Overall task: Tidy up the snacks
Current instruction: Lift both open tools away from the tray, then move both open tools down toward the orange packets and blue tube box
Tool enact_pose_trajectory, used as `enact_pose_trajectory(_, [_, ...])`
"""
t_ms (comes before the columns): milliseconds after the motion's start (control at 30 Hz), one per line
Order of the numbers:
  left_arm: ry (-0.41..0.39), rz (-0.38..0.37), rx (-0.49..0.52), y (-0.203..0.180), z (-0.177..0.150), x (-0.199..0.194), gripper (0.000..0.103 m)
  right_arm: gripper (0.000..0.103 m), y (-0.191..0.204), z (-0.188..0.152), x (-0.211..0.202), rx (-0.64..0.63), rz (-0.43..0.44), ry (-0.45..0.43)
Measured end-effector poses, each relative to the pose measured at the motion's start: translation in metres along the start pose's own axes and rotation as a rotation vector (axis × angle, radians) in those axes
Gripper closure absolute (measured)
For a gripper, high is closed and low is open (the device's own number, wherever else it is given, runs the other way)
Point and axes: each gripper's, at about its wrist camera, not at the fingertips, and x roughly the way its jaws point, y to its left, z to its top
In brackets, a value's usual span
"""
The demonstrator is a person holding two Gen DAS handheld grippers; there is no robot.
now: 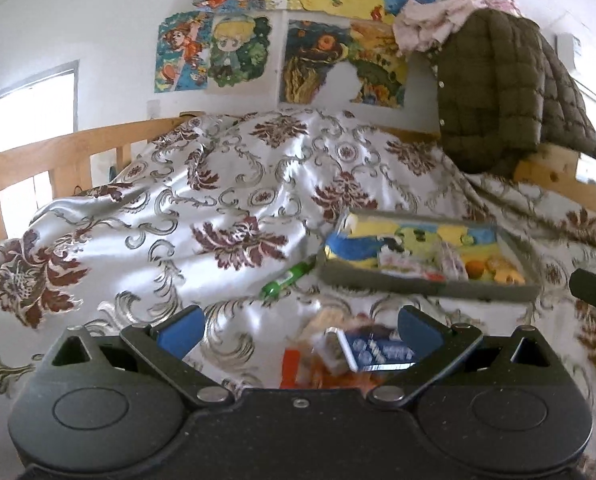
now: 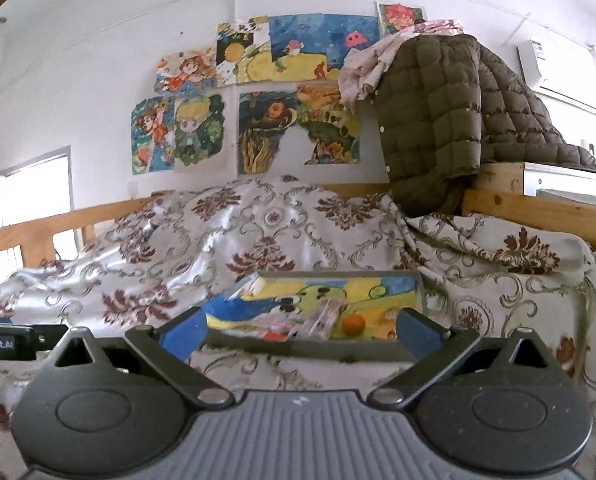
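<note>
**poster1:** Snacks [image 1: 354,354] are split between two spots right now. A loose little heap sits on the bedspread [image 1: 225,208] right in front of the left claw [image 1: 300,334]: a dark blue packet [image 1: 378,354], something orange under it, and a pale wrapper, all a bit blurred. The rest are already in the grey tray [image 1: 426,286] further up the bed: a few small wrapped packets and some orange round things on its colourful painted bottom. Oh, and a green tube [image 1: 285,278] lies on the cover just left of the tray.

**poster2:** So which step is this? Grabbing or dropping?

**poster1:** Looks like grabbing to me. Left claw is spread wide with nothing between the blue pads, and the heap sits low between them, closer to the right pad. Right claw [image 2: 300,334] is also spread wide and empty, pointing straight at the tray [image 2: 338,354] from just in front of its near wall.

**poster2:** Next move then?

**poster1:** My guess: left one drops a touch, centres on the blue packet and pinches just that, not the whole pile. Then it goes up and right over the tray's near rim. The cover is shiny and rumpled, so thin wrappers may slide away instead of getting pinched.
</note>
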Motion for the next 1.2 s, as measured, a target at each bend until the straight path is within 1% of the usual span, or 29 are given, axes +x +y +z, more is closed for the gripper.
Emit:
enact_pose_trajectory(100, [0.016, -0.023, 0.012, 0.004, -0.008, -0.008, 0.001, 0.0, 0.012, -0.009, -0.013, -0.024, -0.003, 0.033])
enact_pose_trajectory(200, [0.026, -0.035, 0.059, 0.005, -0.016, -0.014, 0.001, 0.0, 0.02, -0.015, -0.021, -0.041, 0.001, 0.067])
enact_pose_trajectory(333, [0.012, -0.053, 0.142, 0.003, -0.025, -0.024, 0.001, 0.0, 0.031, -0.02, -0.03, -0.054, 0.01, 0.105])
enact_pose_trajectory(467, [-0.004, -0.086, 0.185, 0.003, -0.031, -0.034, 0.001, 0.0, 0.042, -0.021, -0.028, -0.068, 0.026, 0.153])
enact_pose_trajectory(533, [-0.003, -0.091, 0.193, 0.005, -0.034, -0.036, 0.001, 0.0, 0.048, -0.022, -0.027, -0.078, 0.043, 0.165])
enact_pose_trajectory(733, [0.044, -0.08, 0.15, 0.014, -0.04, -0.029, 0.001, 0.0, 0.062, -0.029, -0.019, -0.13, 0.081, 0.201])
enact_pose_trajectory(833, [0.072, -0.067, 0.124, 0.017, -0.042, -0.024, 0.001, 0.0, 0.061, -0.031, -0.015, -0.127, 0.089, 0.217])
enact_pose_trajectory(1033, [0.091, -0.034, 0.095, 0.02, -0.043, -0.018, 0.001, 0.0, 0.059, -0.034, -0.006, -0.089, 0.113, 0.246])
enact_pose_trajectory(1200, [0.125, -0.016, 0.076, 0.019, -0.046, -0.01, 0.001, 0.0, 0.063, -0.035, 0.0, -0.108, 0.138, 0.258])
